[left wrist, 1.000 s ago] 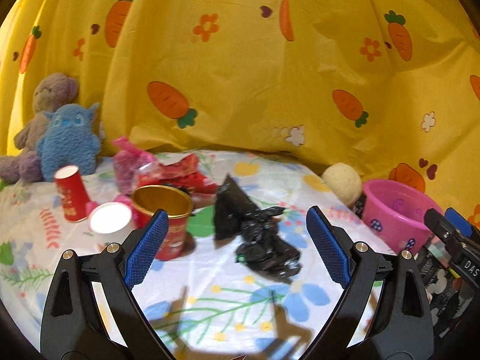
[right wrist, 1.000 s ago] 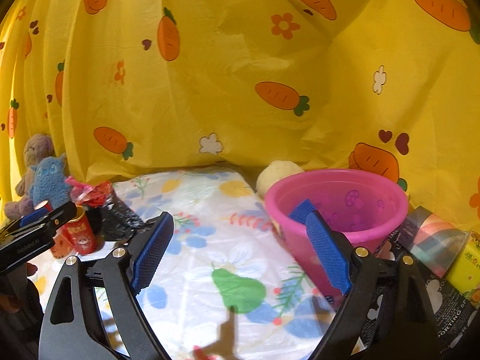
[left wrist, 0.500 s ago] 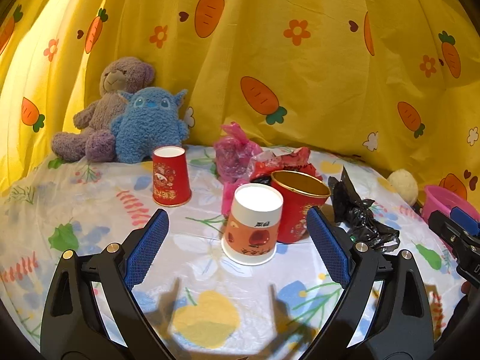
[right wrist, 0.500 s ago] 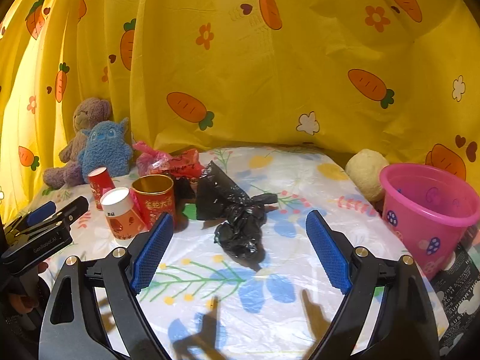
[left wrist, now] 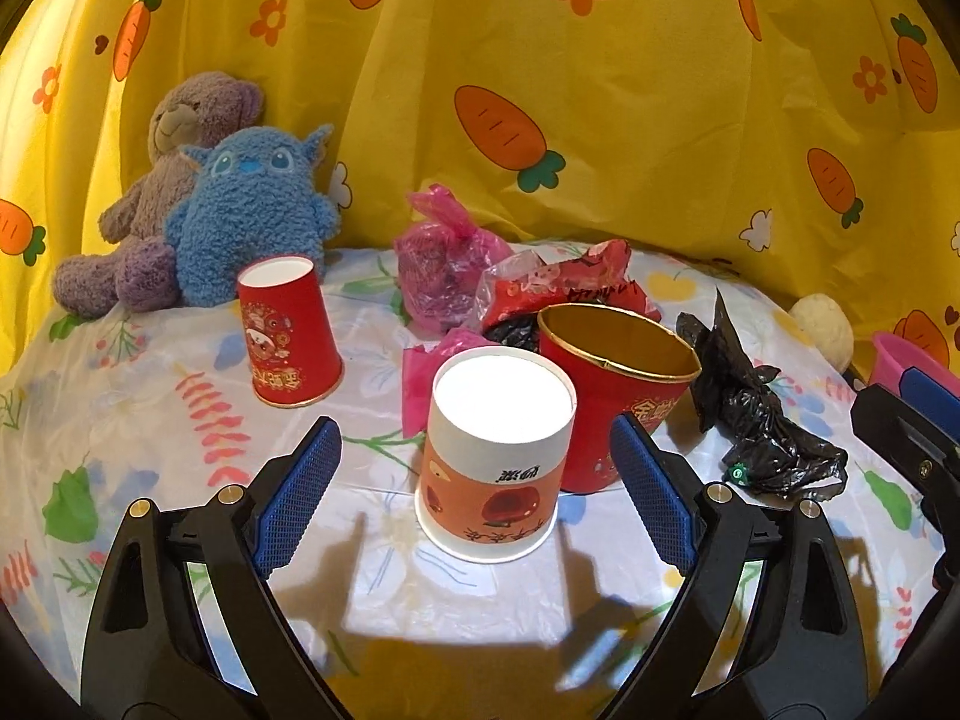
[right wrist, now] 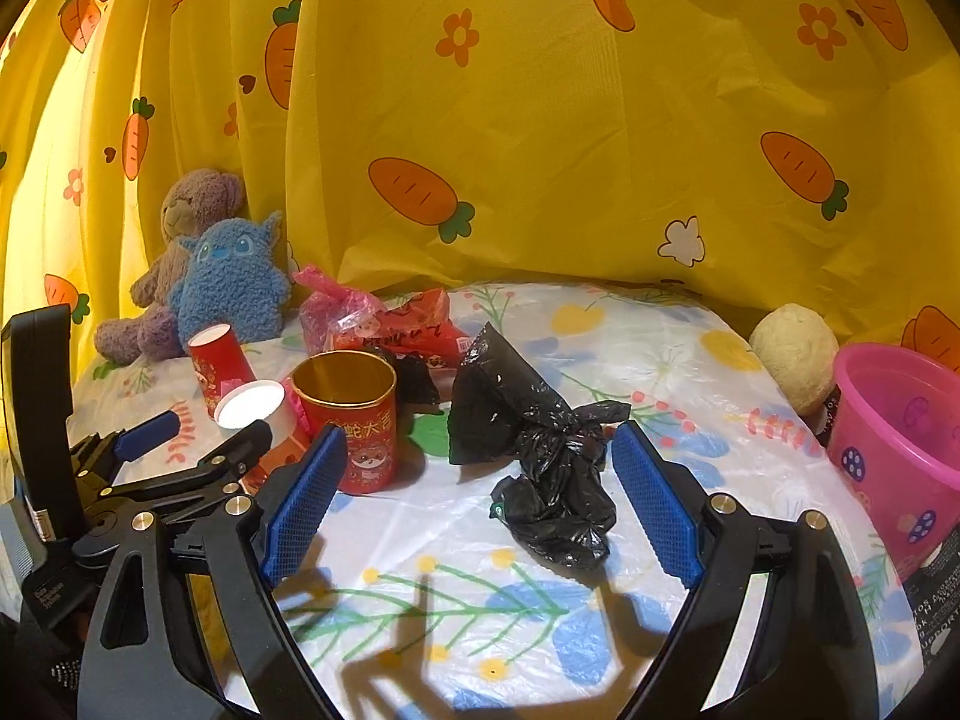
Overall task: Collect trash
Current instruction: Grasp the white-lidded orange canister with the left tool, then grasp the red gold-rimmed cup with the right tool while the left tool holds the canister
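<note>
Beside the gold-rimmed red cup [left wrist: 618,402], which stands upright near the middle of the flowered tablecloth [left wrist: 150,420], the trash lies in a loose cluster. An upturned white-and-orange paper cup [left wrist: 495,456] sits just in front of it and to its left, framed by the left gripper [left wrist: 477,498], whose jaws are spread wide and hold nothing; that lineup suggests this cup is the left hand's target. A crumpled black plastic bag [right wrist: 534,450] lies to the red cup's right, between the blue pads of the right gripper [right wrist: 477,504], also spread wide and not touching it, probably poised to pinch it. Behind the red cup sit a red snack wrapper [left wrist: 564,288] and a knotted pink bag [left wrist: 444,264]; another red paper cup [left wrist: 288,330] stands upside down farther left. A pink plastic bucket [right wrist: 900,438] waits well to the red cup's right, likely the bin. Two plush toys [left wrist: 198,198] lean against the carrot-print curtain [left wrist: 540,90].
</note>
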Demonstrator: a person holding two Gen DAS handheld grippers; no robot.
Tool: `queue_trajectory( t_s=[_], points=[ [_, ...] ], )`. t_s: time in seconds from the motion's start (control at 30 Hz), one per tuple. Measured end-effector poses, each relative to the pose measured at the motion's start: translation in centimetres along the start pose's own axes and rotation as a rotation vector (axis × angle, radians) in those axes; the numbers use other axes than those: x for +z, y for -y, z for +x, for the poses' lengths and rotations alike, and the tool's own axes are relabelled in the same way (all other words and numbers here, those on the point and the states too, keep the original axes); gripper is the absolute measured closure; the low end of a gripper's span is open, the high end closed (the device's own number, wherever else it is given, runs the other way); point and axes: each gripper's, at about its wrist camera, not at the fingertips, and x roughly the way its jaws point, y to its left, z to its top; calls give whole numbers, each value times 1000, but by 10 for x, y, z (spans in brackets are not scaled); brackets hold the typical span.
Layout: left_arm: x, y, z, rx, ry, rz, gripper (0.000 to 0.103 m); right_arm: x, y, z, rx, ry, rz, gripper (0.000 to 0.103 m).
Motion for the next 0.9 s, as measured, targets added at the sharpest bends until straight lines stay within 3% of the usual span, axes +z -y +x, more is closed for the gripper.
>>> queue_trajectory(
  t_s=[0.33,0.47,0.9],
  points=[
    [4,-7,36,-79,-135,-61,42,5,-16,26,42,-41,-21,16],
    [3,-11,32,-88,-124,-74,44,6,-22,31,49,-52,-32,16],
    [3,-66,-18,28,-27,-188,44,5,-60,60,98,-117,-89,21]
  ],
)
